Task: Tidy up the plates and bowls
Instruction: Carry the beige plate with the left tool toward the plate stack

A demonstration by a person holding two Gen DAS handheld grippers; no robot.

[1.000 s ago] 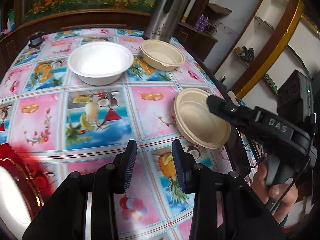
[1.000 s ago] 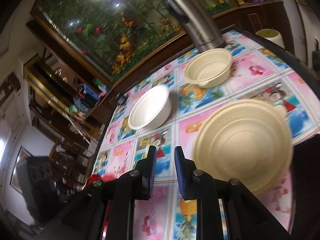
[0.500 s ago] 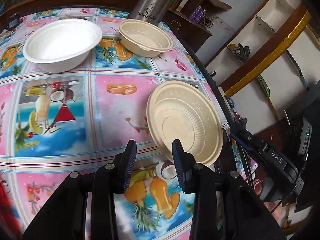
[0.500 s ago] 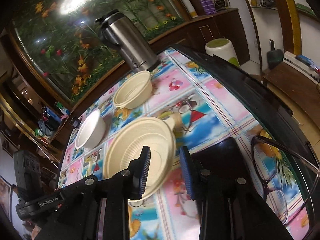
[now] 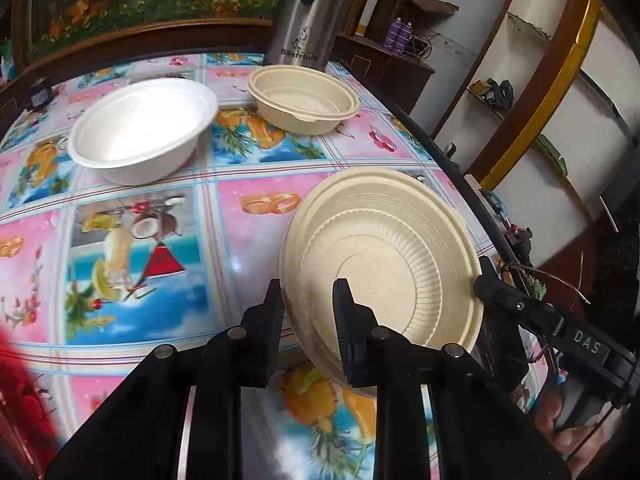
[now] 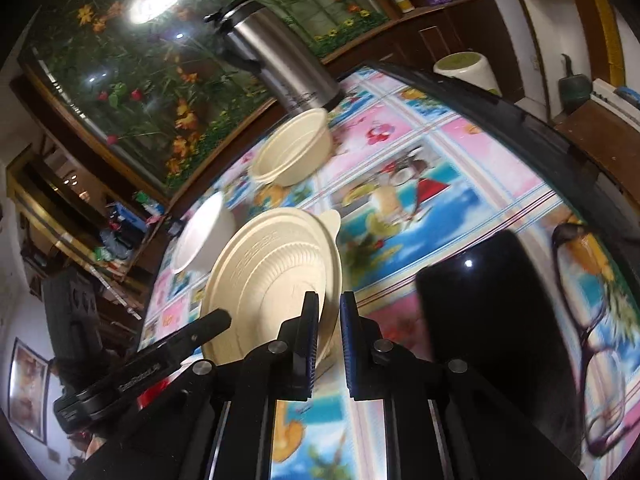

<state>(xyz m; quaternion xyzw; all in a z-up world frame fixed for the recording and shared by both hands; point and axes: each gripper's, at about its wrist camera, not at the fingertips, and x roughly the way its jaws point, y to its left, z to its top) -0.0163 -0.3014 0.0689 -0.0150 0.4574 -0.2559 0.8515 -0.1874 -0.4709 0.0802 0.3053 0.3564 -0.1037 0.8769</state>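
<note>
Beige plate sits tilted up on edge between both my tongs, so I'll use it as the landmark. Left tongs straddle its near-left rim, jaws partly open w/ the rim in the gap; can't tell if the pads actually pinch yet. Right tongs are at the opposite rim, jaws nearly closed w/ the rim edge in the narrow gap. Looks like a grip, but contact's hidden, so can't say for sure. My guess: the tilt is so both sides get at the thin lip, which lies too flat on the table otherwise.

Beyond the plate, farther from me: beige bowl, w/ a steel flask right behind it. White bowl is beyond-left of the plate, well apart. Glasses and a black object lie to the plate's right in the right cam view. Likely next: plate goes onto or by the bowls.
</note>
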